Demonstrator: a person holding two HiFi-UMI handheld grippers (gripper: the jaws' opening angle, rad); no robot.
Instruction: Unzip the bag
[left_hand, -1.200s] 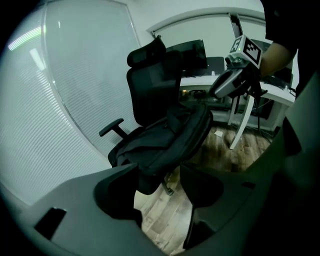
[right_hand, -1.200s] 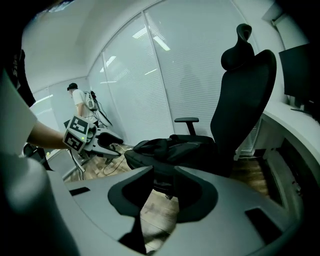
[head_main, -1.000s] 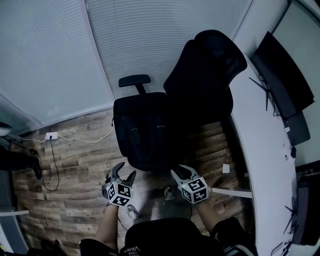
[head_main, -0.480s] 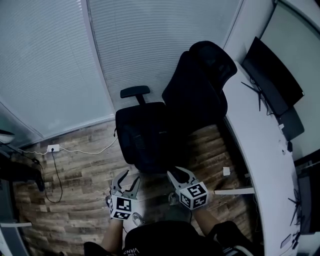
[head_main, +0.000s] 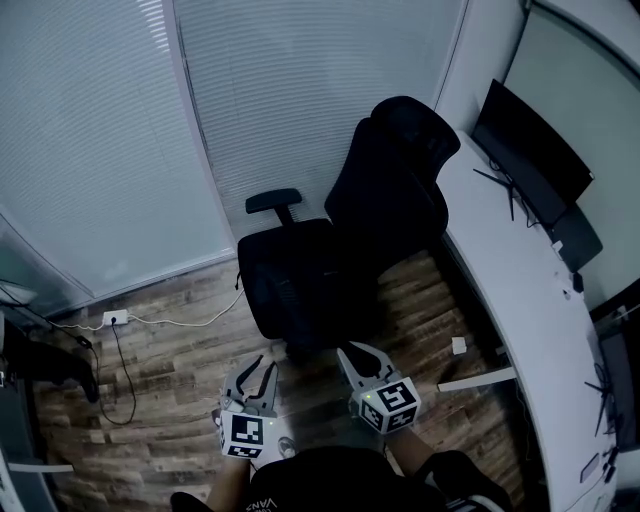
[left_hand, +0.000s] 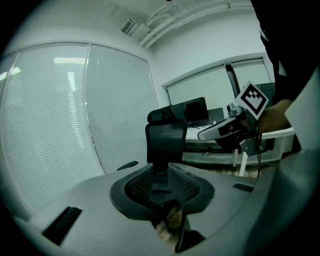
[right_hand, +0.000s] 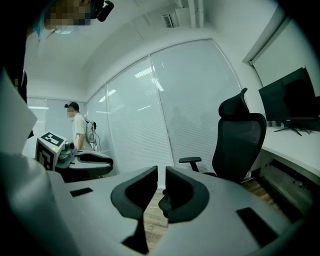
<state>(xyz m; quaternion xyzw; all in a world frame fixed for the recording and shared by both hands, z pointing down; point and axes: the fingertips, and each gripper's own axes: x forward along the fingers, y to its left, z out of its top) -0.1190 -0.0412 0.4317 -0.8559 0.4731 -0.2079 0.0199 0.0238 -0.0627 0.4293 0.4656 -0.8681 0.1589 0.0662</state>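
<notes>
An office with a curved white desk (head_main: 520, 300), a wooden floor (head_main: 170, 350) and a black office chair (head_main: 330, 270). No bag shows in any view, so its place cannot be told. Low in the head view, the left gripper (head_main: 258, 368) and right gripper (head_main: 358, 355) hang in the air, their jaws just closing to a narrow gap with nothing between. A bag is likely soft and light: pinch the zip pull and steady the fabric beside it.

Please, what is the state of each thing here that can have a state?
left gripper: open, fingers have just been closing, nothing between them.
right gripper: open, fingers have just been closing, nothing between them.
blinds: lowered, slats closed.
monitor: screen dark.
office chair: unoccupied.
</notes>
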